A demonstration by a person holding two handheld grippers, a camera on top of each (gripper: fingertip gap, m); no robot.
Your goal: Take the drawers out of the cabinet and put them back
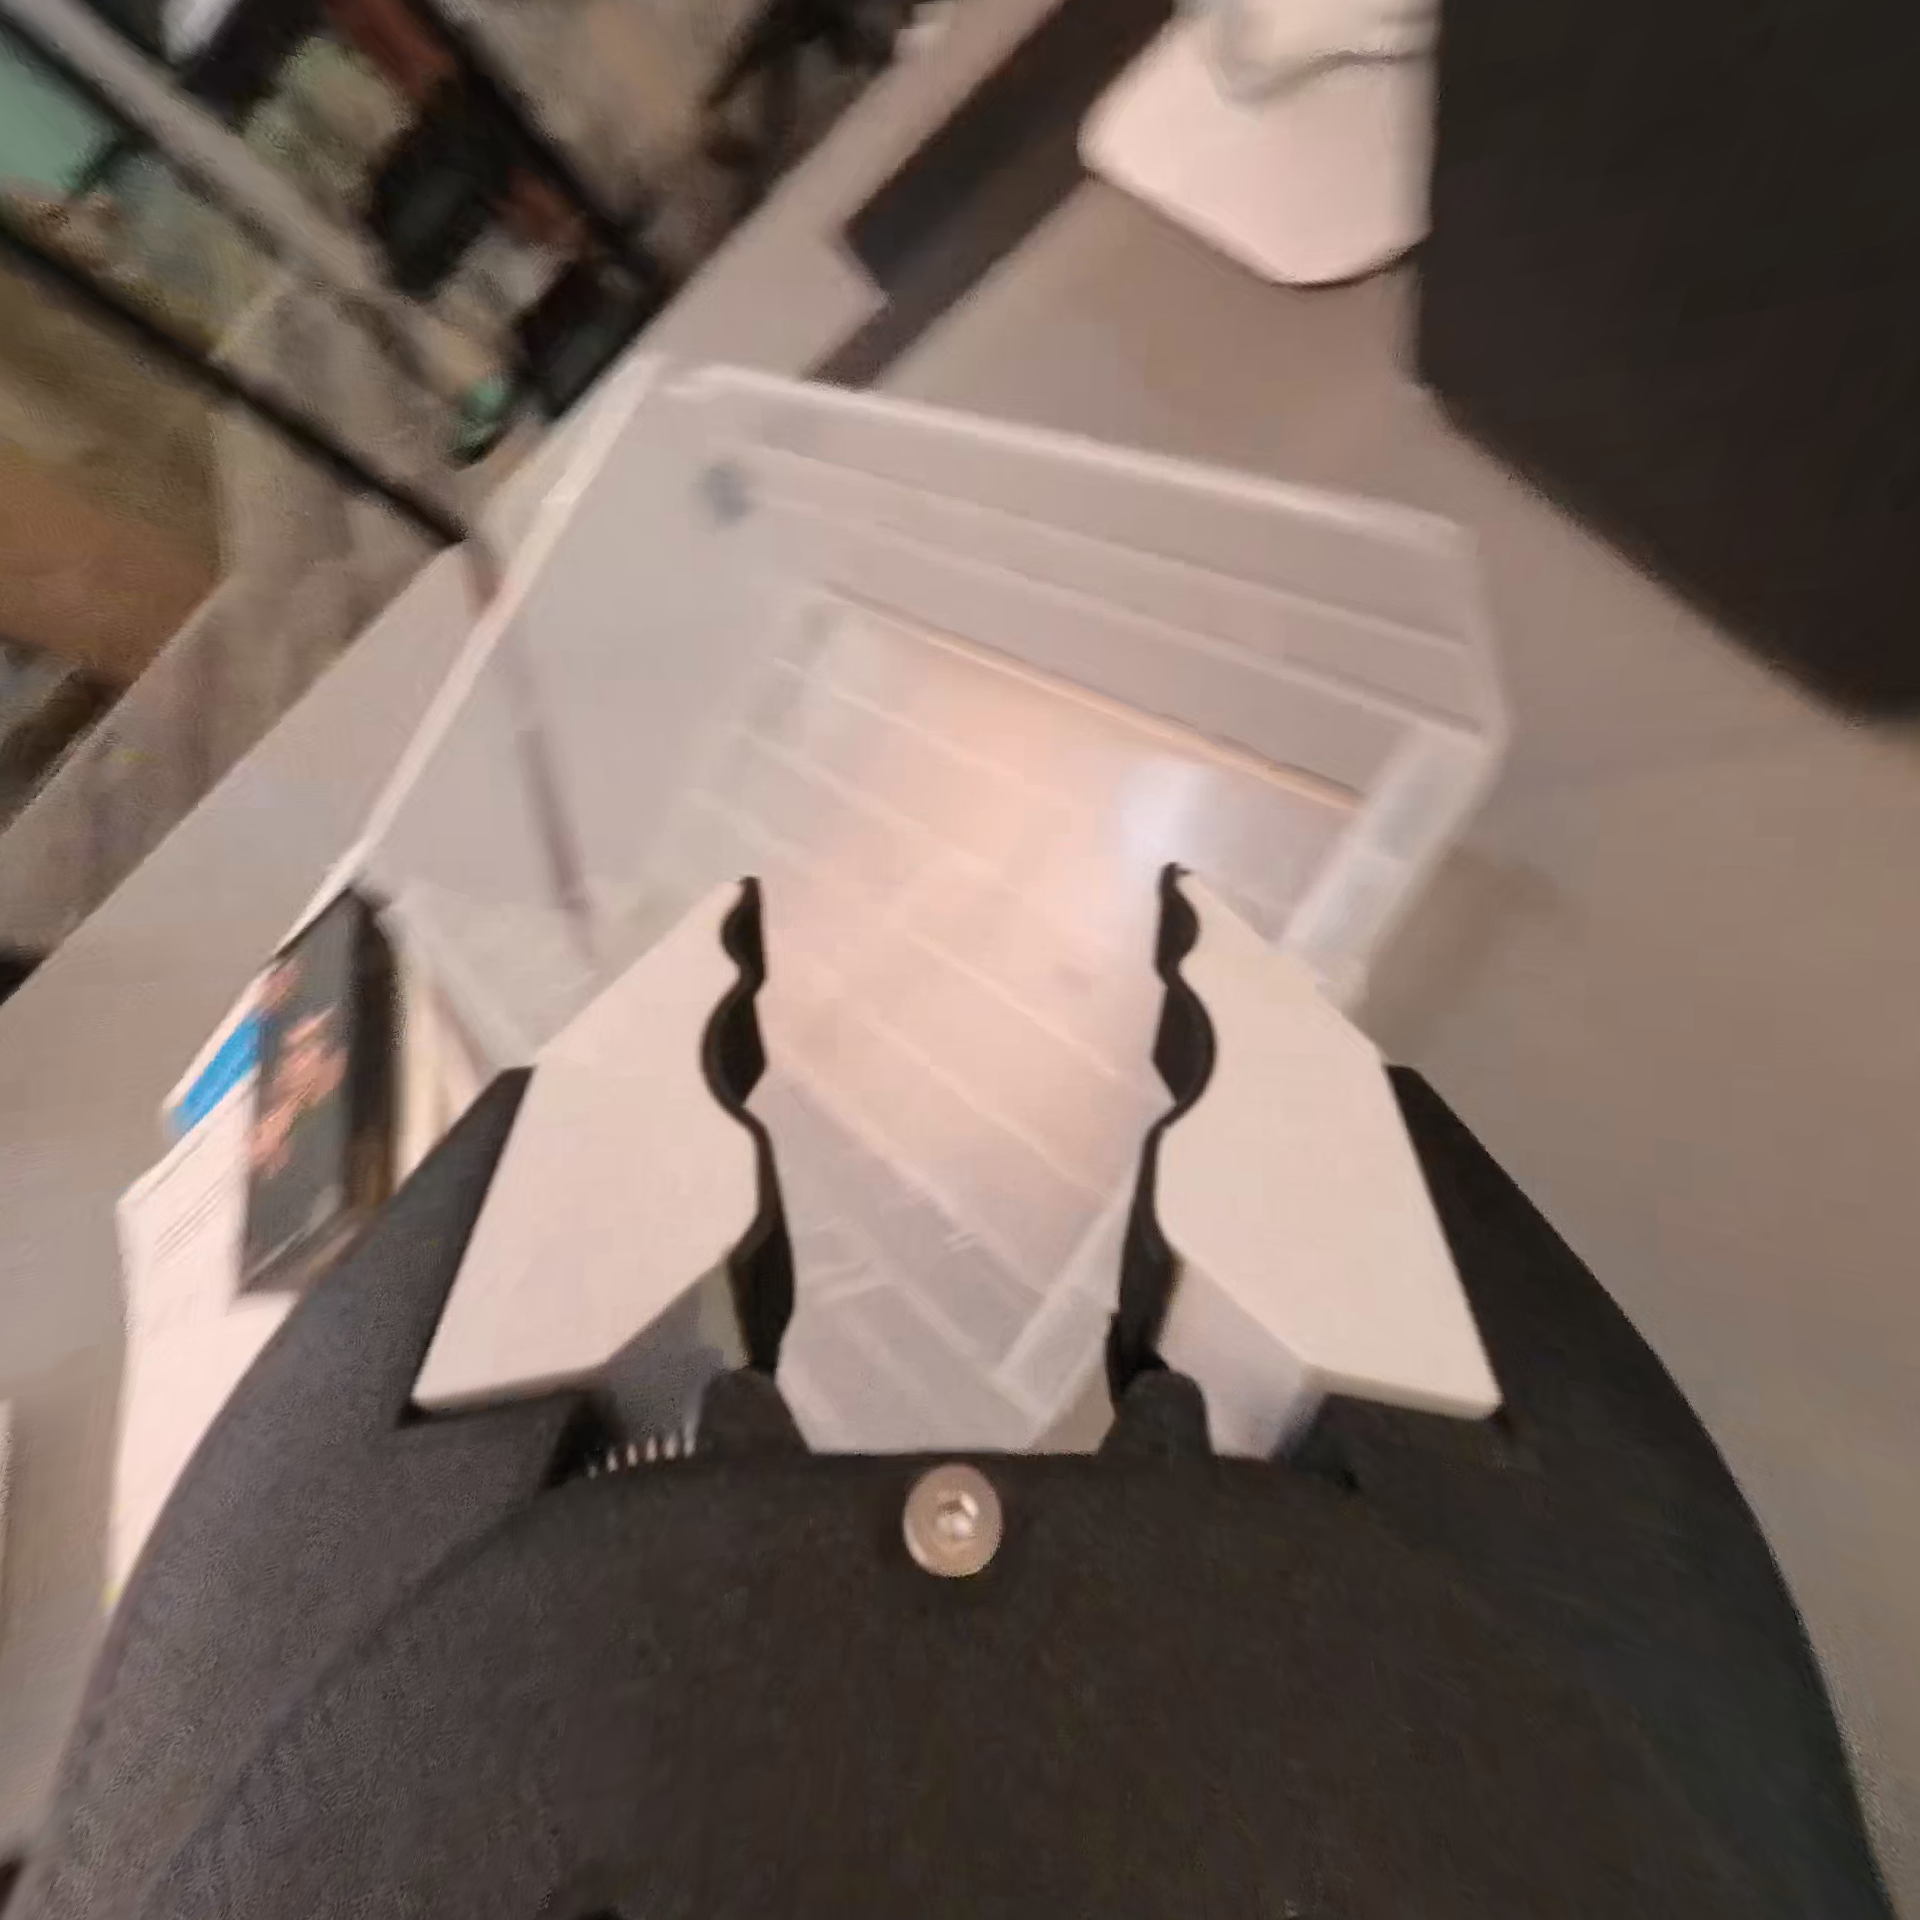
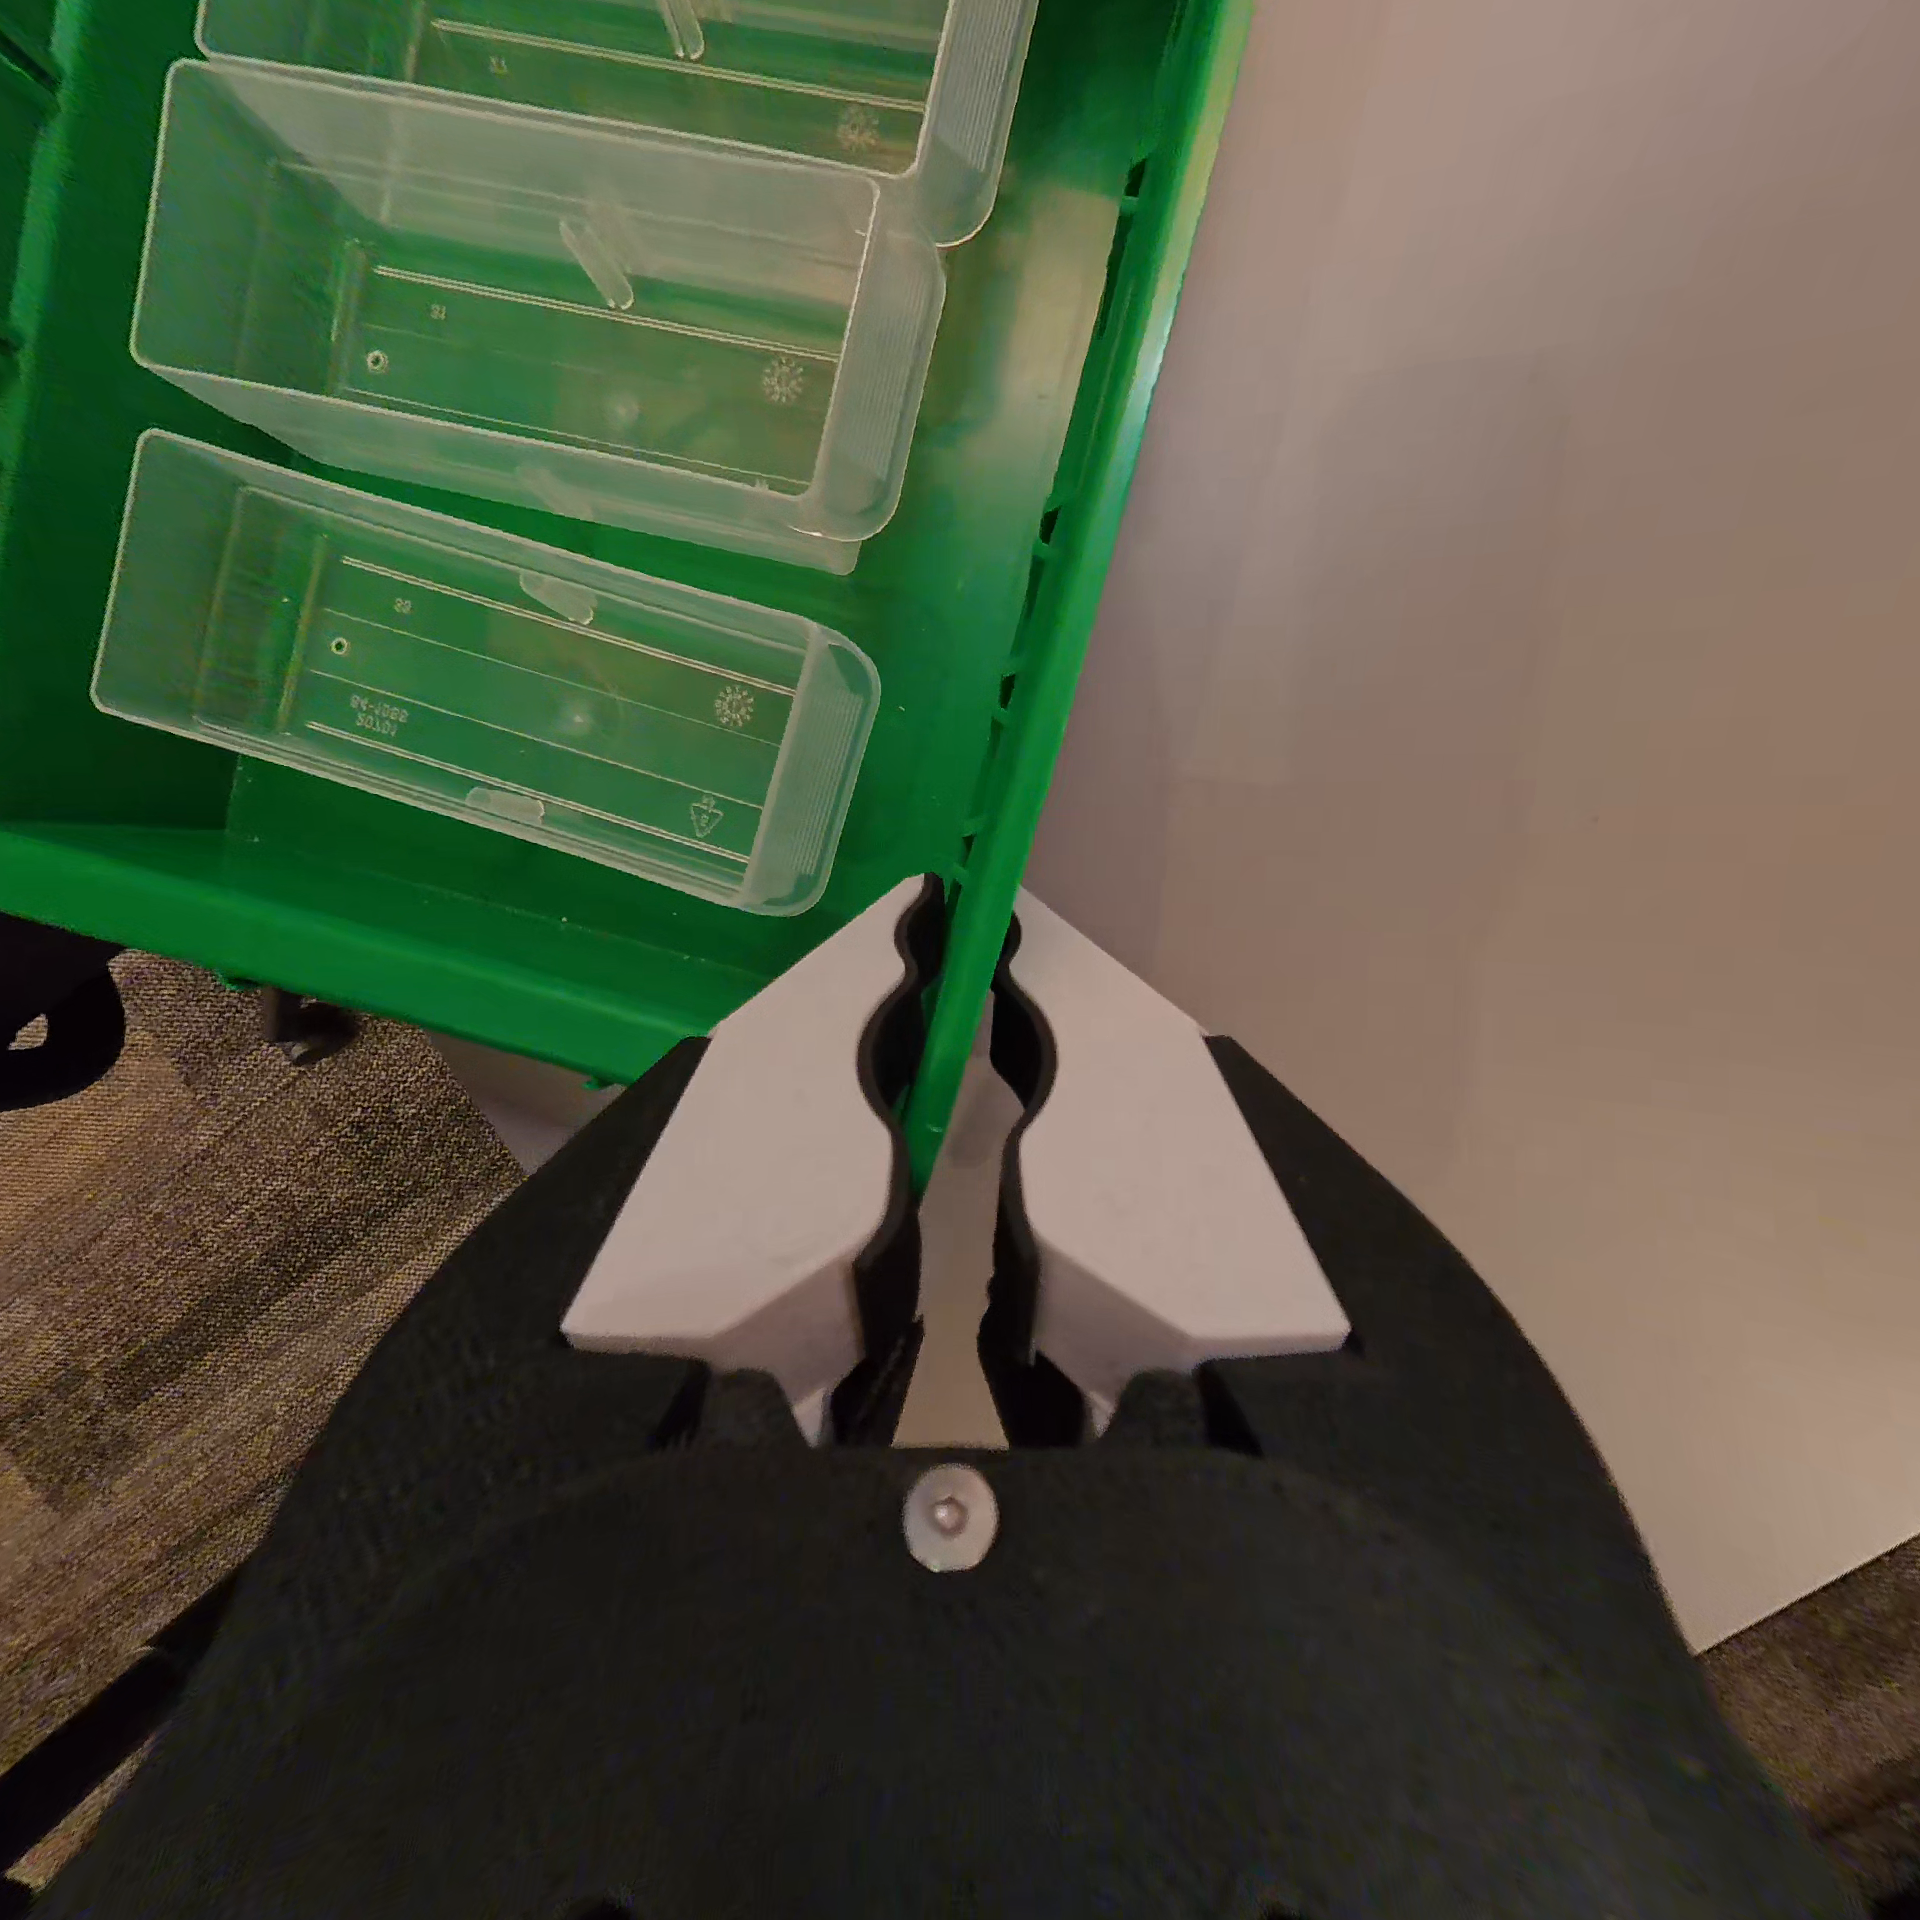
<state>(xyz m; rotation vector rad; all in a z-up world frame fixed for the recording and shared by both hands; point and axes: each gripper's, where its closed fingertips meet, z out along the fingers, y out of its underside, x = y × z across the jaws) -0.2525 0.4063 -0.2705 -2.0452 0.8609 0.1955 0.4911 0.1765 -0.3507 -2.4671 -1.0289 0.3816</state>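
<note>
Fingers of the right gripper were closed on the right-hand wall of the green cabinet, the thin edge pinched between the wavy pads. Three clear drawers sat in their slots just left of that wall, each drawn part-way out, with the nearest drawer close to the gripped edge. The cabinet stood against a pale desk; carpet was seen below its lower edge.

The left gripper was held spread with nothing between its fingers, above a frosted clear box on the desk; that view was badly blurred, and whether this box belonged to the cabinet could not be told. A printed card lay just left of the box.

The step in hand was judged to be steadying the cabinet while drawers were handled. No drawer was seen fully out, so the task was judged early. Next, the free left gripper would probably have to be brought to a drawer front, closed on its lip, and the drawer pulled straight along its slot while the cabinet was held firm.
</note>
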